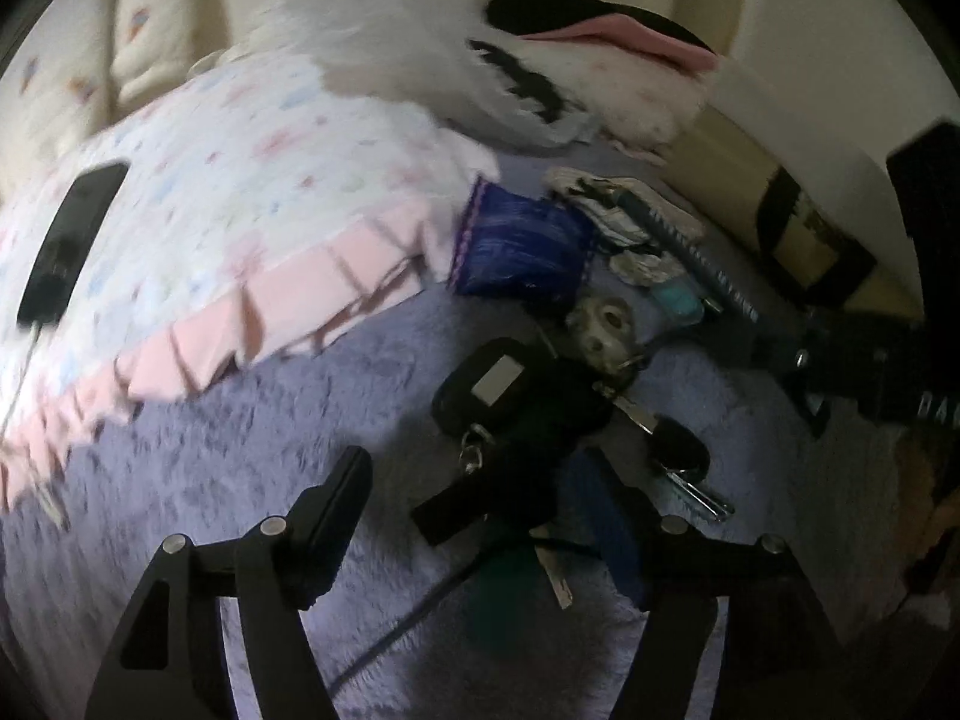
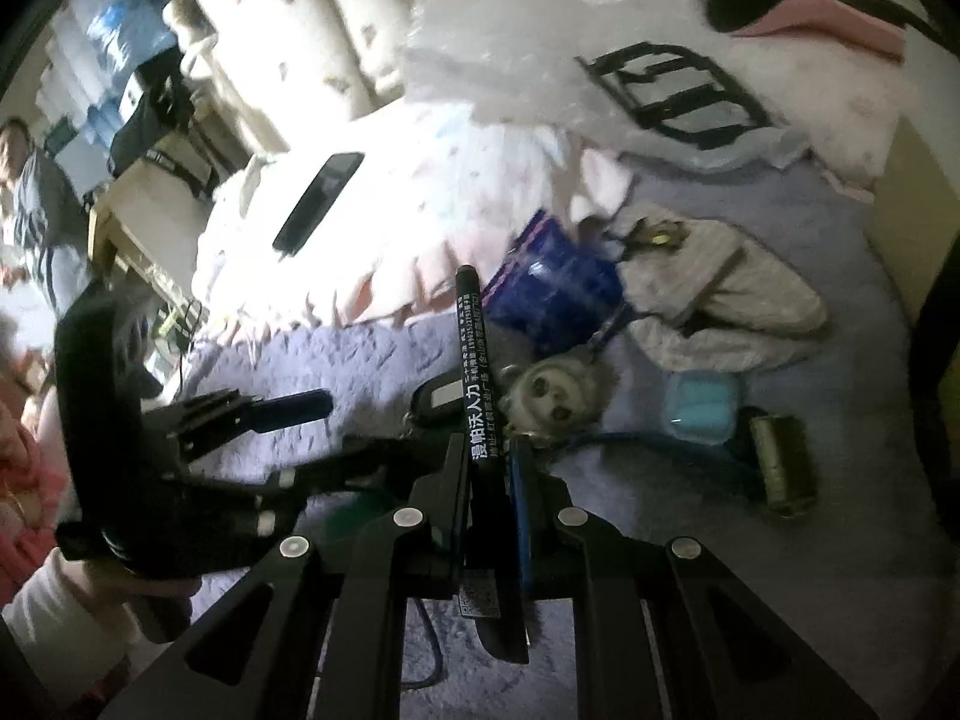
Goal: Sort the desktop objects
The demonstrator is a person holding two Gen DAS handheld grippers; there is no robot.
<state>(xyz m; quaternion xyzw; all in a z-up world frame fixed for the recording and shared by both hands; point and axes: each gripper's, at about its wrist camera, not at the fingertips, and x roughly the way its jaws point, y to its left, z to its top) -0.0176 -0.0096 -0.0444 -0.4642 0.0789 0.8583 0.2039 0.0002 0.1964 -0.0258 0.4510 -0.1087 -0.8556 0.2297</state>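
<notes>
- Purple and fuzzy, the blanket [image 1: 210, 480] covers the bed, and all the small things lie on it.
- The pillow [image 1: 198, 228] is white with a pink frill. A phone [image 1: 72, 240] lies on top of it.
- A white bag [image 2: 732, 300] lies flat at the far side, beside a blue pack [image 2: 558, 294].
- The left claw [image 1: 480, 516] is wide and holds nothing. It hangs just over the keys.
- The right claw [image 2: 489, 480] is pinched tight on a black pen [image 2: 471, 372]. The pen sticks up and out past the claw tips, off the blanket.
- The keys [image 1: 528, 396] are a dark bunch with a black fob and a few loose metal keys. They lie in the middle of the blanket, between the left claw's fingers [image 1: 342, 498].
- A furry charm [image 2: 555, 396] with a small face lies touching the keys.
- A light blue case [image 2: 702, 408] sits near a small gold tube [image 2: 780, 456].
- I think the sorting has only just begun. Only the pen is picked up, and I can't see a box or tray to put it in. The keys, charm, pack, bag, case and tube are all in one messy bunch, so most of the job is left.
</notes>
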